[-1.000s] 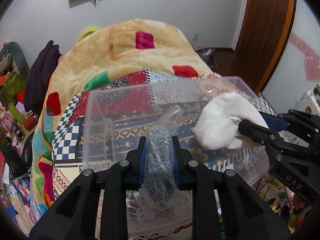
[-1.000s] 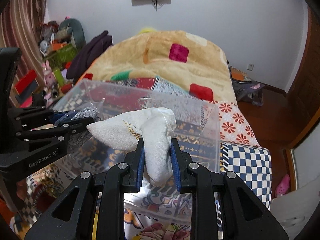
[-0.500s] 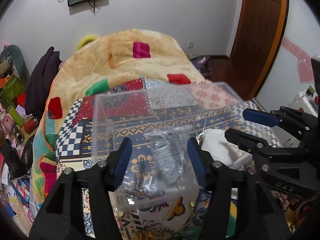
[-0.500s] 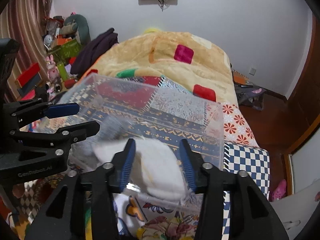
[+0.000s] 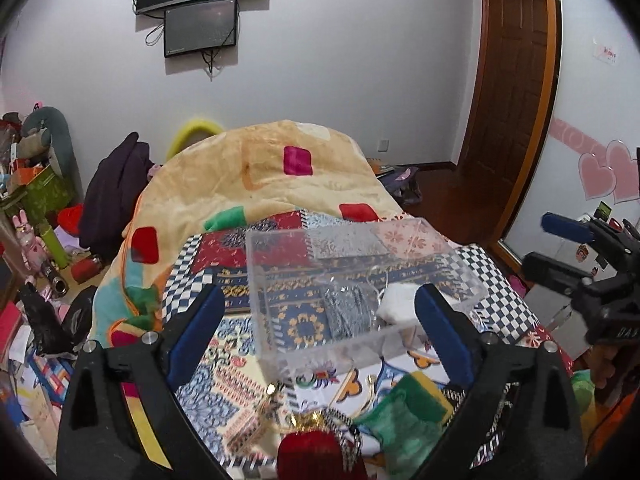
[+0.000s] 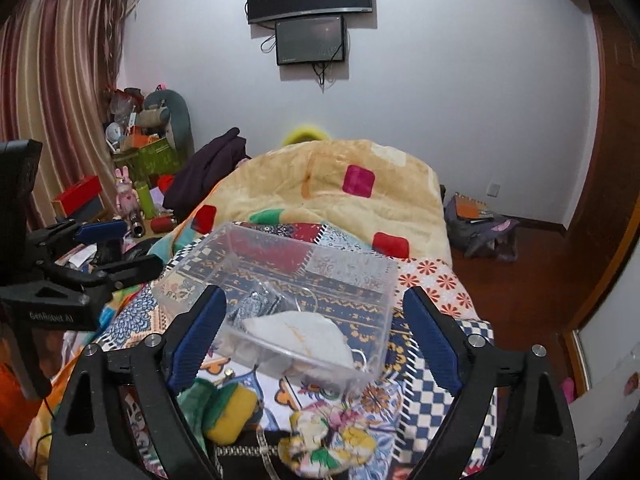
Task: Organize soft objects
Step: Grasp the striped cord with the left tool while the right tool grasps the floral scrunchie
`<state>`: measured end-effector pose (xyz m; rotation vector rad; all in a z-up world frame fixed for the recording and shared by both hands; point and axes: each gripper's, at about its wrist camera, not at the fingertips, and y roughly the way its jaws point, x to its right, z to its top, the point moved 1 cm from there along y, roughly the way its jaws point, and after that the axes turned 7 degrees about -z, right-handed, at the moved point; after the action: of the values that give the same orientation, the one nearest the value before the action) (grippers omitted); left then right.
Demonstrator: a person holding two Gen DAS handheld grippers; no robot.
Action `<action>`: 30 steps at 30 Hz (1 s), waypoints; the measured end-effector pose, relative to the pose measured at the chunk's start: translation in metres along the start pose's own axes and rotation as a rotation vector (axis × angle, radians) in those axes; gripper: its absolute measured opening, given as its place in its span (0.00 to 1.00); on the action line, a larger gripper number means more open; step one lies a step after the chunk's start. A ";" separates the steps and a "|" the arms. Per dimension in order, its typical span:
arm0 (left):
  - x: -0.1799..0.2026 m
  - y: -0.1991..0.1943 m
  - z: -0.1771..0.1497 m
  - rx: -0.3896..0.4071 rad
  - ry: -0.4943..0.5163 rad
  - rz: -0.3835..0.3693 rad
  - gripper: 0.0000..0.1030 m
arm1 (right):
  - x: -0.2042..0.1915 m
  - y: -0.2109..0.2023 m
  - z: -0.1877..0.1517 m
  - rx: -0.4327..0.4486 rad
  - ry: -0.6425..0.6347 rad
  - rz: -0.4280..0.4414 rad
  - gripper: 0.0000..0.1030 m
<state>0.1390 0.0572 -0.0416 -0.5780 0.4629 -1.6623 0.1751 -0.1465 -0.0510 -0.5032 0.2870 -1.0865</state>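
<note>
Both my grippers — left gripper (image 5: 316, 320), right gripper (image 6: 314, 322) — fingers spread, empty. White pouch (image 6: 298, 334), grey pouch (image 5: 346, 314) inside clear bin (image 6: 376, 276); green pouch (image 5: 402, 414) at 6 o'clock, likely next.

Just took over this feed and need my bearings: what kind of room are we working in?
Most likely a home bedroom. The clear plastic bin sits on a bed with a patchwork cover and a thick yellow blanket; two screens hang on the far wall, and curtains and cluttered belongings fill the left corner.

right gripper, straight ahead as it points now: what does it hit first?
Likely the clear bin, at its near wall. The open right gripper frames it, with the white pouch lying just behind that wall. Depth is uncertain in the fisheye view.
</note>
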 end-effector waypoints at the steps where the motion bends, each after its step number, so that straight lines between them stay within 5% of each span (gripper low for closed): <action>1: -0.002 -0.002 -0.003 -0.006 -0.005 0.000 0.94 | 0.001 -0.003 -0.002 0.001 -0.002 -0.002 0.87; 21: 0.009 0.011 -0.097 -0.173 -0.028 -0.032 0.94 | 0.017 0.038 -0.101 -0.293 0.079 0.012 0.89; 28: 0.015 0.027 -0.110 -0.221 -0.036 -0.077 0.63 | 0.023 0.051 -0.112 -0.350 0.108 0.033 0.87; 30: 0.015 0.030 -0.112 -0.227 -0.042 -0.085 0.52 | 0.022 0.052 -0.112 -0.357 0.111 0.040 0.76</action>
<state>0.0925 0.0359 -0.1462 -0.8083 0.6079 -1.6864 0.1731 -0.1754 -0.1735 -0.7520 0.5921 -1.0301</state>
